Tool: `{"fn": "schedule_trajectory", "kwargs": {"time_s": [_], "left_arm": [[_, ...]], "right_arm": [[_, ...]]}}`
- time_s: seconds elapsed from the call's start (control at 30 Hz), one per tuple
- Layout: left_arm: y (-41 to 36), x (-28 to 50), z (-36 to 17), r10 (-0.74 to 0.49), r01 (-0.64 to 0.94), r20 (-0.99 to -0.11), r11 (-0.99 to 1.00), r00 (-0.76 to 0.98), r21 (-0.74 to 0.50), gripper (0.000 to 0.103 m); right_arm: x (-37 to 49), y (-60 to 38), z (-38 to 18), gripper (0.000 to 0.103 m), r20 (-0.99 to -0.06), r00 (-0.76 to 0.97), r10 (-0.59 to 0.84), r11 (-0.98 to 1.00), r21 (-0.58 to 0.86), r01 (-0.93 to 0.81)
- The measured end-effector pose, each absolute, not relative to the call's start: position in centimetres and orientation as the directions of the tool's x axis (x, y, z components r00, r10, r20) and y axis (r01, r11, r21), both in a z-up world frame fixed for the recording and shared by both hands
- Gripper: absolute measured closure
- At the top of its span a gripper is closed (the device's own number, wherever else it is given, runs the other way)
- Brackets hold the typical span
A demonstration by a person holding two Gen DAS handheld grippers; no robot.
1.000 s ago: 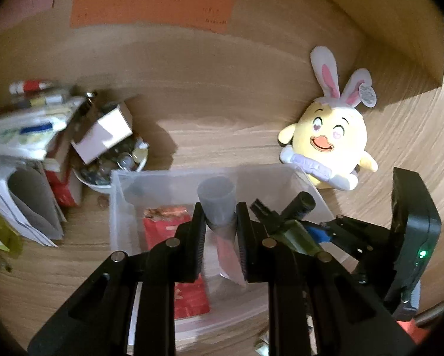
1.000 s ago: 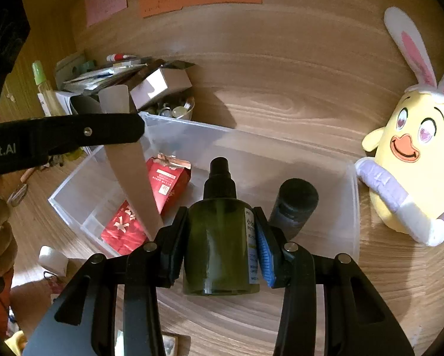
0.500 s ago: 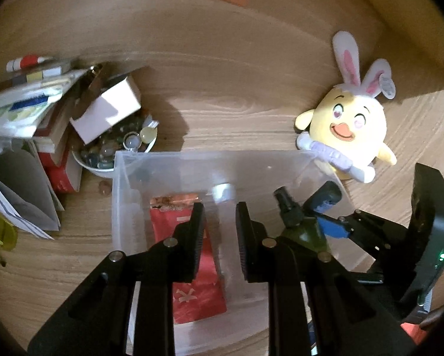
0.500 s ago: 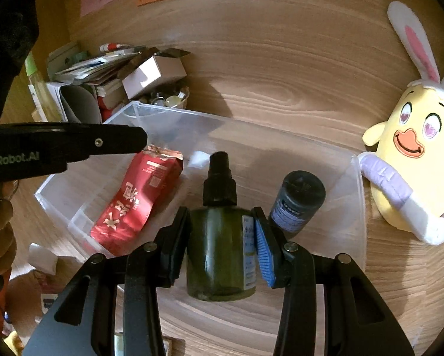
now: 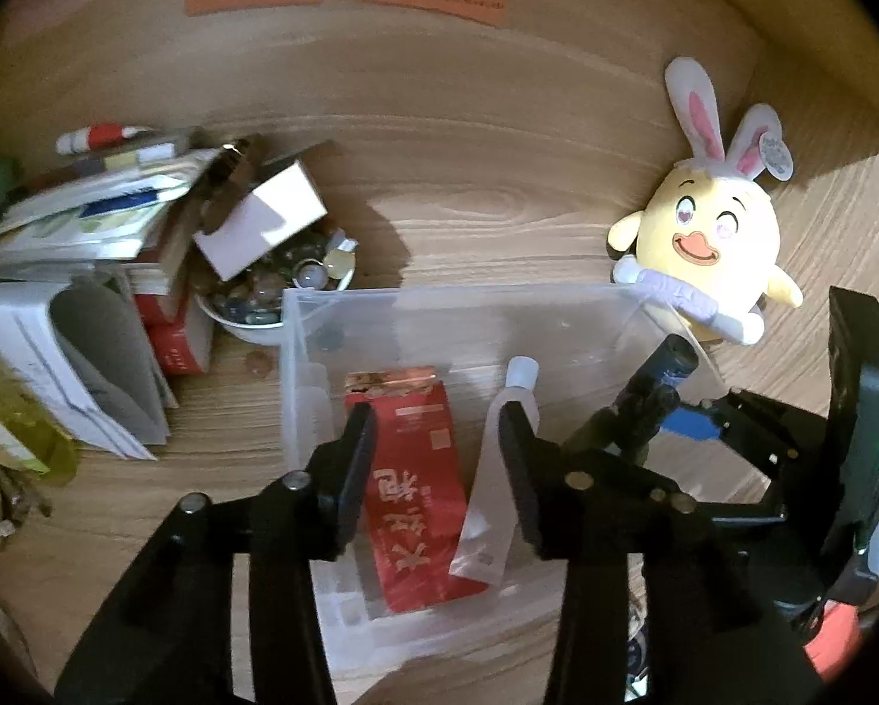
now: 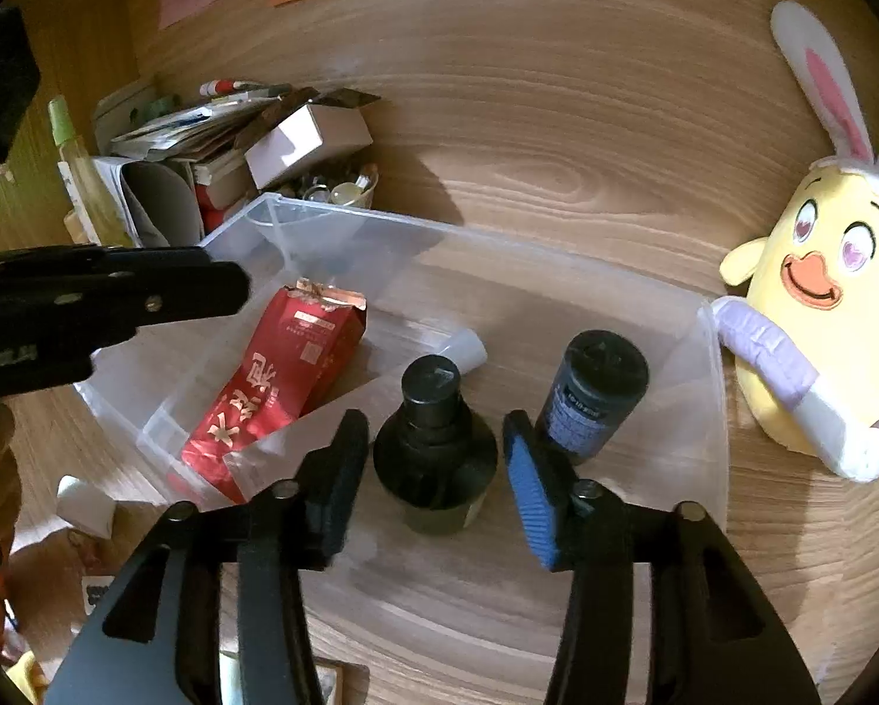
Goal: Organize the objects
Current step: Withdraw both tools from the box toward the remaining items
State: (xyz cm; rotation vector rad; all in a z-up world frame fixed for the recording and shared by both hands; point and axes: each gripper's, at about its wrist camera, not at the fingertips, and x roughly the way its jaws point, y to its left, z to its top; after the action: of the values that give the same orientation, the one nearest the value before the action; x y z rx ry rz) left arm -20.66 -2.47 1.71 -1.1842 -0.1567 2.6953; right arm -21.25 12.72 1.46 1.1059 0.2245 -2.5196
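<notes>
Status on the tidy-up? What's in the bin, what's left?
Done: red packet, white tube, green spray bottle and dark jar sit in the clear bin. In hand: nothing; left gripper and right gripper have just been opening. Left: plush chick and clutter beside the bin.

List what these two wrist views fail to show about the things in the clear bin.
- White tube, left wrist view: lower end and label hidden behind a finger of the left gripper.
- Dark green spray bottle, right wrist view: seen from above between the open right gripper fingers; label out of sight.
- Small dark bottle: label print too small to read.
- Red packet: near end blurred through the clear bin wall.
</notes>
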Motion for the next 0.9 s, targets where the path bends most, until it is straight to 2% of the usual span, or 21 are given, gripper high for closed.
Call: {"fn": "schedule_trajectory", "kwargs": {"time_s": [0.07, 0.2, 0.37, 0.47, 0.6, 0.63, 0.9], "left_arm": [[-2.7, -20.2, 2.0, 0.211, -0.129, -0.713, -0.977, -0.669, -0.167, 0.054], [-3.2, -19.1, 2.7, 0.193, -0.121, -0.700, -0.981, -0.687, -0.152, 0.046], [-3.6, -17.2, 4.0, 0.181, -0.116, -0.676, -0.983, -0.714, -0.141, 0.035], [-3.7, -16.1, 4.6, 0.176, -0.120, -0.665, -0.984, -0.725, -0.130, 0.033], [-3.5, -14.3, 4.9, 0.149, -0.113, -0.650, -0.989, -0.745, -0.097, 0.018], [-3.5, -13.9, 4.9, 0.142, -0.111, -0.647, -0.990, -0.749, -0.089, 0.017], [-3.4, -11.1, 5.0, 0.107, -0.096, -0.632, -0.994, -0.768, -0.052, 0.009]], "right_arm": [[-21.0, 12.7, 1.7, 0.046, -0.727, -0.627, -0.278, -0.914, 0.000, 0.405], [-20.2, 12.5, 2.4, 0.041, -0.709, -0.650, -0.274, -0.911, -0.025, 0.412], [-18.8, 12.4, 3.7, 0.028, -0.682, -0.675, -0.281, -0.906, -0.044, 0.422], [-17.8, 12.6, 4.4, 0.028, -0.669, -0.684, -0.290, -0.904, -0.044, 0.426], [-16.6, 13.3, 5.4, 0.022, -0.652, -0.694, -0.305, -0.904, -0.031, 0.426], [-16.1, 13.5, 5.7, 0.018, -0.644, -0.700, -0.308, -0.905, -0.028, 0.425], [-12.8, 14.7, 7.3, 0.015, -0.597, -0.728, -0.337, -0.903, -0.014, 0.429]]}}
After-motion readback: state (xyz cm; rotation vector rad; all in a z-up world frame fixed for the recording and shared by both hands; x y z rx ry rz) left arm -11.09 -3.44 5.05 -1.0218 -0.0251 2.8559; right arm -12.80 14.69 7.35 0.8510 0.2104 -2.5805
